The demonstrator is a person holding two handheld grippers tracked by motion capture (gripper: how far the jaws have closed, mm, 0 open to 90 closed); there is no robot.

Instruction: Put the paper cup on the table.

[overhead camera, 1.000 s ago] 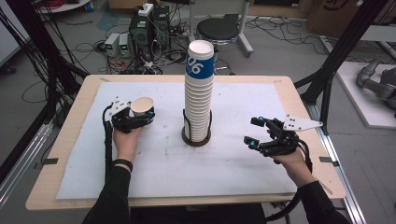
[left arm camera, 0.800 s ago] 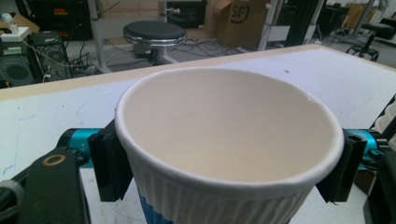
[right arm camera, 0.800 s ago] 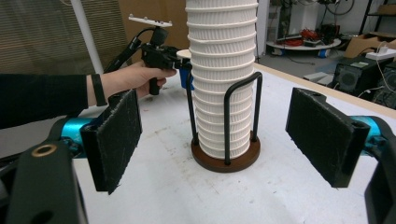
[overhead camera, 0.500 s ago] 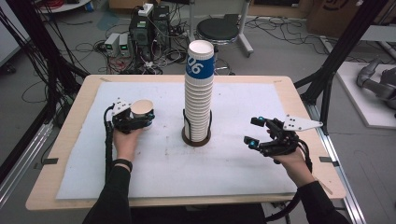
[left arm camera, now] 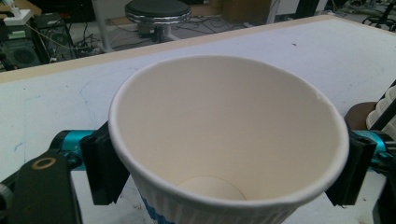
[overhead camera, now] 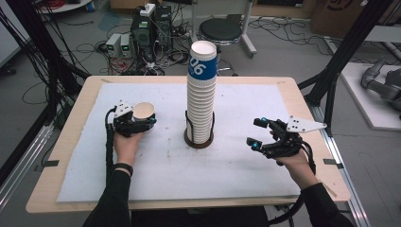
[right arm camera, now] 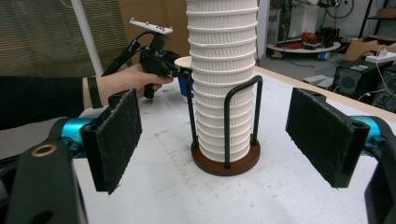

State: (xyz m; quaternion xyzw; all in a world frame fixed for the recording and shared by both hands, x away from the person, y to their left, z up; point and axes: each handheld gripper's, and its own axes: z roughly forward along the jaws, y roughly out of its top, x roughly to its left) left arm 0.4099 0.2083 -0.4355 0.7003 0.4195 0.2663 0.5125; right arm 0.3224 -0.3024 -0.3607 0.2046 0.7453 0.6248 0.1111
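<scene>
Your left gripper [overhead camera: 135, 122] has its jaws pinching a single paper cup [left arm camera: 224, 149], upright, mouth up, over the bench [overhead camera: 85, 142]. Your right gripper [overhead camera: 265, 135] sits with jaws spread wide, nothing between them. Beyond, mid-bench, the tall cup stack [overhead camera: 201, 90] stands in its wire holder [right arm camera: 226, 161].

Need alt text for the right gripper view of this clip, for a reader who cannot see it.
A tall stack of white ribbed paper cups stands in a round brown holder with black wire uprights, framed between the open black jaws of the right gripper. Behind it to the left, the person's other hand holds the left gripper by a single paper cup.
</scene>
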